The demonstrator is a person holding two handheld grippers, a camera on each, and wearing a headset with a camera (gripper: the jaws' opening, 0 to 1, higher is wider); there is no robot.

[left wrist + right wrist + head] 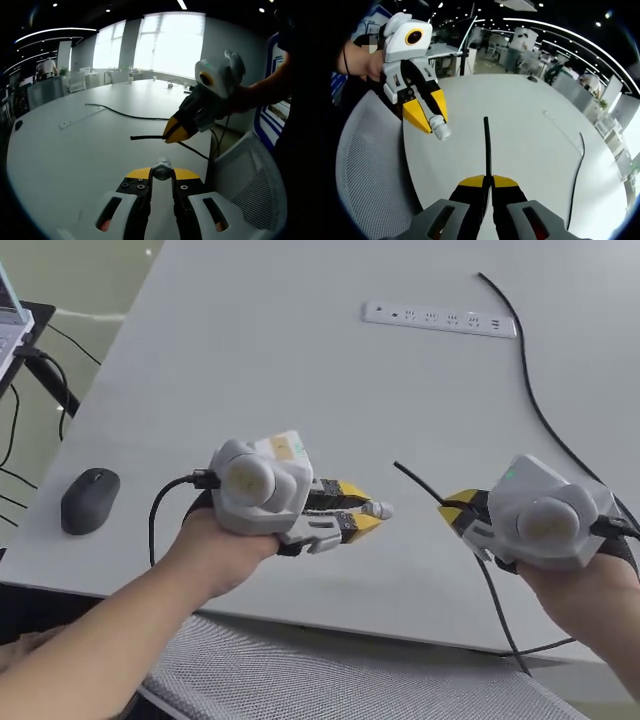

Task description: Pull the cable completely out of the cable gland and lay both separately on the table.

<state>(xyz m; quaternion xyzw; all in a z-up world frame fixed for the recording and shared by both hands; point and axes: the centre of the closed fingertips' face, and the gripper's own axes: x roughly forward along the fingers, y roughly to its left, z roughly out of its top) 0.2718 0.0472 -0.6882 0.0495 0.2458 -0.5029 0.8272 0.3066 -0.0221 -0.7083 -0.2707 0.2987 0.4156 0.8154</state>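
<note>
Grey plastic cable gland, centre frame: clenched in my left gripper. Thin black cable: clamped in my right gripper, free end aimed upper-left, clear of gland. 2 items apart, white table beneath.

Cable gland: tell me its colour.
The cable gland is light grey, almost white, and shows best in the right gripper view.

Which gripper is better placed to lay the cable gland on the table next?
Left. The left gripper is shut on the cable gland, already free of the cable and over the table; the right gripper grips the cable.
</note>
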